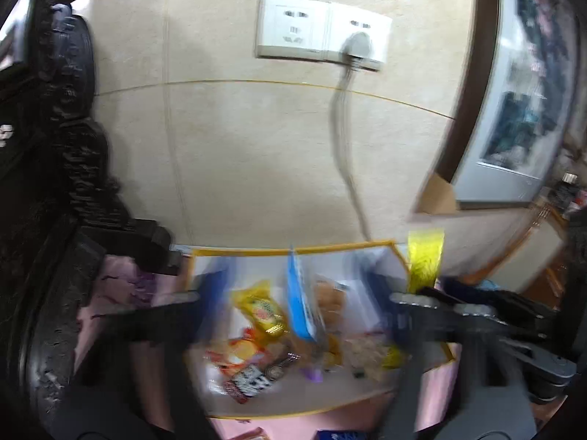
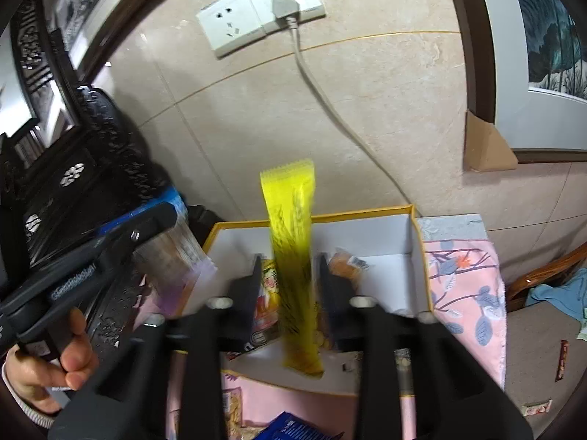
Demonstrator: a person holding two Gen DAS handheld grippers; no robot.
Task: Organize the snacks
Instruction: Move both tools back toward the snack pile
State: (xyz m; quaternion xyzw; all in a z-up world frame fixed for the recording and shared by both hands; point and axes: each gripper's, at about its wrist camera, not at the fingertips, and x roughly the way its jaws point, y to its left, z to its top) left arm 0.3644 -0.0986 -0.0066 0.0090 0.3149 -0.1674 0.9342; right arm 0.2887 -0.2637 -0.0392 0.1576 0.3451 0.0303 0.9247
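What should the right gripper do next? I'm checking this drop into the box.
Probably hold the right gripper in place with its fingers apart: the yellow packet sits loose between them, directly above the white box, so it should fall in with the other snacks.

Home living room: carved dark wood furniture (image 2: 91, 168), framed paintings (image 2: 543, 33), floral tablecloth (image 2: 466, 286), wall sockets (image 1: 323, 33).

A long yellow snack packet (image 2: 295, 267) stands upright over a yellow-rimmed white box (image 2: 412, 234) on the pink cloth, where orange, yellow and blue-wrapped snacks (image 1: 256, 311) lie jumbled.
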